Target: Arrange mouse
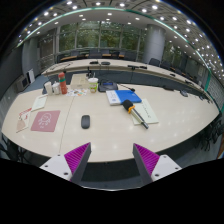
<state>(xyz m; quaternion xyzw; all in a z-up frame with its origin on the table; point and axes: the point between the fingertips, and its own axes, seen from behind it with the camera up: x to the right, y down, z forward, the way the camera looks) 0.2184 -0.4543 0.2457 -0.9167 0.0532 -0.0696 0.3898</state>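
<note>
One mouse [85, 121] lies on the worktop [170, 125], well beyond the gripper [111, 158], left of centre. The gripper is wide open and empty. The mouse looks light, rigid and smooth; its two long sides likely suit the grip best.

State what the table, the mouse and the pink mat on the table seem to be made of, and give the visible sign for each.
Table: pale laminate or wood, judging by its smooth, even, faintly shiny top. Mouse: probably dark plastic, small and rounded. Pink mat: thin, flat and dull, perhaps cloth or rubber; too small to settle. The gripper is open, short of the table.
</note>
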